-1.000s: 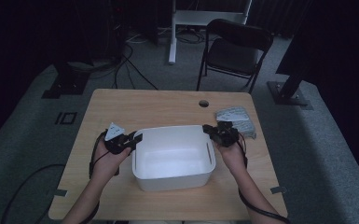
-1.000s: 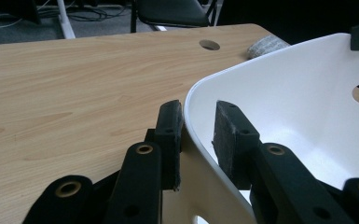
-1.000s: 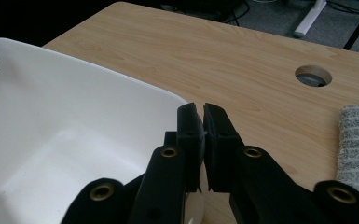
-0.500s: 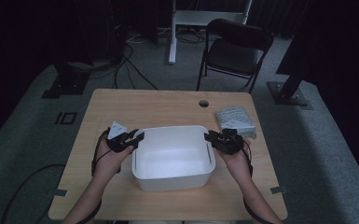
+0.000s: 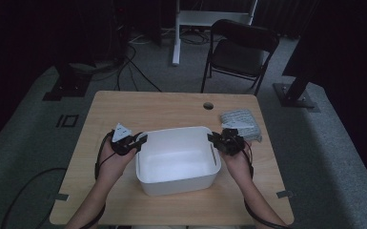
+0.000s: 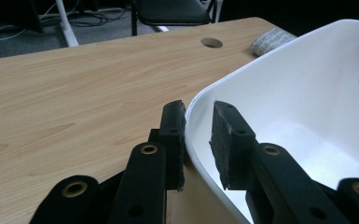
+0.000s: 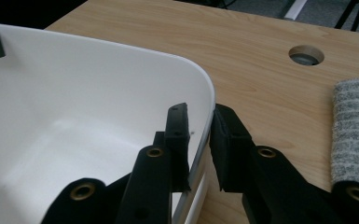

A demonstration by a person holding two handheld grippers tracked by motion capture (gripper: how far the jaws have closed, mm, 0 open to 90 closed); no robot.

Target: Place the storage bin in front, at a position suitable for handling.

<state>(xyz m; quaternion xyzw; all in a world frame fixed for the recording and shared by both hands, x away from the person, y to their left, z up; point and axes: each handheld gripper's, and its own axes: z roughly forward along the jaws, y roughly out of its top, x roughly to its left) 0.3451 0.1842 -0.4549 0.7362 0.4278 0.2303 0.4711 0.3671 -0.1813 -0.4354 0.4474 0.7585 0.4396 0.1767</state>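
Note:
A white plastic tub (image 5: 176,183) stands empty in the middle of the wooden table (image 5: 167,107). My left gripper (image 5: 141,140) is at the tub's left rim. In the left gripper view its jaws straddle that rim (image 6: 193,109), one pad outside, one inside; they have just been closing on it. At the opposite rim, my right gripper (image 5: 213,138) is shut the same way: the right gripper view has the wall (image 7: 205,100) pinched between its pads. The tub rests on the table.
A folded grey towel (image 5: 240,124) lies on the table just right of the right hand. A round cable hole (image 5: 208,105) is in the table's far part. A black folding chair (image 5: 240,52) and stand legs are beyond the table.
The right hand has shifted very slightly at the tub's right rim. The left hand and the tub have stayed where they were.

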